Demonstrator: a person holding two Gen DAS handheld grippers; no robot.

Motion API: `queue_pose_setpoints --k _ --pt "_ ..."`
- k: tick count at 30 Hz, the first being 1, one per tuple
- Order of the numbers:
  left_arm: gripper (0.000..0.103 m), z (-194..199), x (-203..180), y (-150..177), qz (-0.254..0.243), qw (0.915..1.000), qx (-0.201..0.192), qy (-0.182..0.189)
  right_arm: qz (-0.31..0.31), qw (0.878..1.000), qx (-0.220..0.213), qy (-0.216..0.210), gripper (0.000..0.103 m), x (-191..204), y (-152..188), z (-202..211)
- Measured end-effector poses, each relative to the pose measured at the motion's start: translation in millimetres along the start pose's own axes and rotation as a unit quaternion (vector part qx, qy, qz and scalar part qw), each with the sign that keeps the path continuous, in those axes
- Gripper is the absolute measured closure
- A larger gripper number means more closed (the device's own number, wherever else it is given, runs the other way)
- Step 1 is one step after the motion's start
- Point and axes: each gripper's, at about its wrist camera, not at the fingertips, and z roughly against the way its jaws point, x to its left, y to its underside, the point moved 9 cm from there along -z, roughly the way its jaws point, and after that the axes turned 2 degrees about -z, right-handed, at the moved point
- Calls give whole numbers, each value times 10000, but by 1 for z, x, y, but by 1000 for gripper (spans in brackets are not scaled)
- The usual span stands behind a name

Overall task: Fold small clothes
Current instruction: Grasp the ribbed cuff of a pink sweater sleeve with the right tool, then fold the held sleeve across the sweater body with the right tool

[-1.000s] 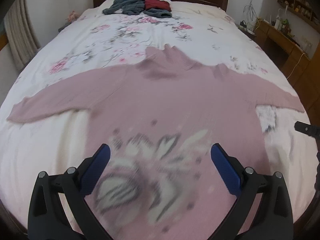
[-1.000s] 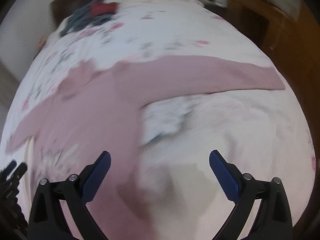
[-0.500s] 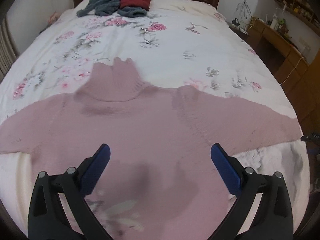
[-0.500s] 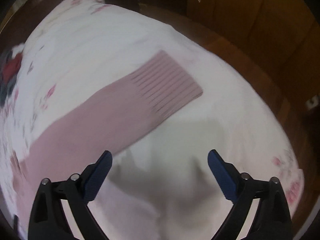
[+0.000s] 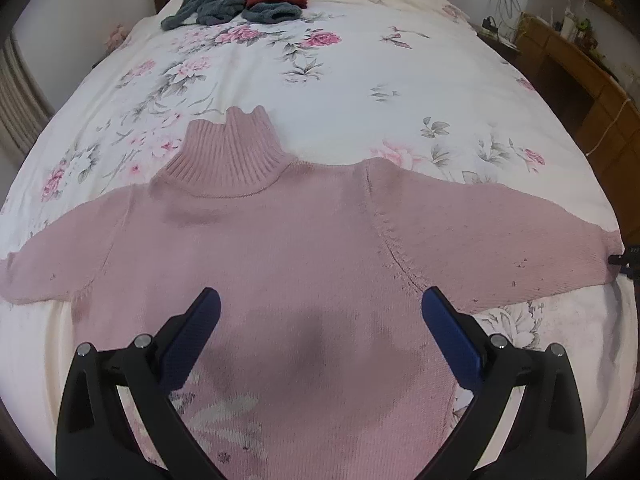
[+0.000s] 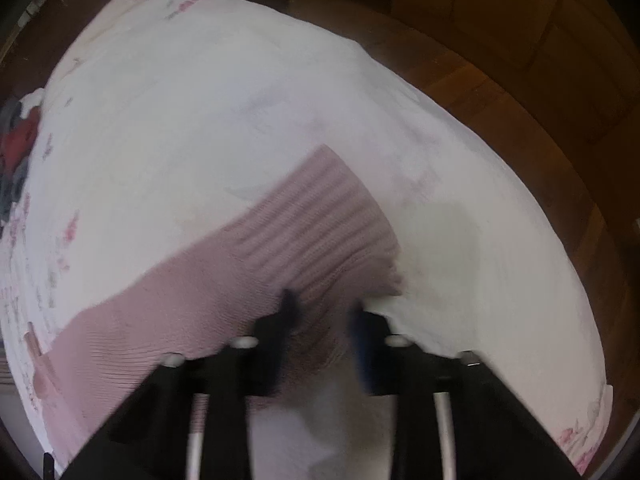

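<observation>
Right claw (image 6: pixel 324 312) nearly closed around far-right sleeve cuff (image 6: pixel 320 220); left claw (image 5: pixel 320 320) spread above sweater (image 5: pixel 280 248) body.

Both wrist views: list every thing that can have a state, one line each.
pink sweater: spread flat on the bed, sleeves out, unfolded.
sleeve cuff: flat, between the right fingers.
left gripper: open, above the sweater's body.
right gripper: narrowed around the cuff; grip blurred.
grey and red clothes: heaped near the headboard.
</observation>
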Motion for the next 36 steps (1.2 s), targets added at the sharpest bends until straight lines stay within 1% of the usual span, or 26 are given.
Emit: queue_pose_setpoints --k 1,3,5,7,8,9,10,11,12,13,14,16,19,22,25,27,28,29,30,31,32,33,34,35,36 --pt "3 -2 0 -1 -16 10000 -17 37 49 10000 -62 1 91 2 1 6" --pt "3 -9 3 -3 -2 10000 -6 78 226 9994 -217 -126 92 19 6 21" --pt "3 -15 9 -3 50 9999 73 131 295 9971 -331 -617 93 44 21 44" --pt "3 -19 22 -1 162 9995 205 202 435 9940 -353 -941 93 74 42 62" --pt "4 -20 28 0 189 9993 257 198 543 9925 -355 -1035 93 87 51 67" --pt "4 -21 39 1 230 9991 312 190 739 9897 -339 -1179 93 108 66 74" --pt "4 -22 45 0 269 9988 341 220 900 9871 -320 -1285 93 139 72 80" --pt "4 -24 52 1 327 9983 398 264 1139 9836 -285 -1371 93 167 90 85" --pt "4 -25 62 3 407 9974 514 314 1304 9806 -272 -1437 93 189 96 85" --pt "4 -26 68 3 447 9968 574 338 1497 9766 -260 -1522 93 209 110 86" --pt "4 -25 75 3 468 9966 595 339 1722 9718 -264 -1589 93 231 128 89" --pt "4 -21 91 1 461 9970 548 300 2071 9633 -263 -1690 94 279 143 91" --pt "4 -18 111 2 563 9958 571 435 2460 9525 -146 -1789 94 337 172 87" --pt "4 -14 130 2 638 9954 534 478 2895 9414 -79 -1727 94 390 208 79" --pt "4 -11 146 1 641 9956 494 470 3112 9343 97 -1736 94 421 244 65" --pt "4 -11 153 2 650 9955 495 488 3310 9303 201 -1566 93 434 261 45" --pt "4 -11 158 3 649 9955 506 465 3403 9268 347 -1548 91 439 269 34" --pt "4 -12 161 4 659 9955 516 452 3422 9235 570 -1636 91 440 280 26" --pt "4 -13 163 5 679 9951 540 473 3384 9214 751 -1755 87 441 288 22" --pt "4 -14 164 6 691 9947 563 503 3343 9186 935 -1888 80 440 298 18" --pt "4 -15 164 7 696 9945 583 526 3350 9150 1061 -1982 78 437 304 17" --pt "4 -16 163 8 686 9944 596 547 3402 9121 1074 -2023 77 431 308 20" --pt "4 -19 159 9 652 9941 628 589 3458 9107 984 -2035 77 424 309 26" --pt "4 -21 155 11 621 9939 657 623 3483 9107 909 -2027 77 416 307 31" --pt "4 -24 149 12 594 9936 686 666 3456 9135 793 -1996 77 403 302 39"
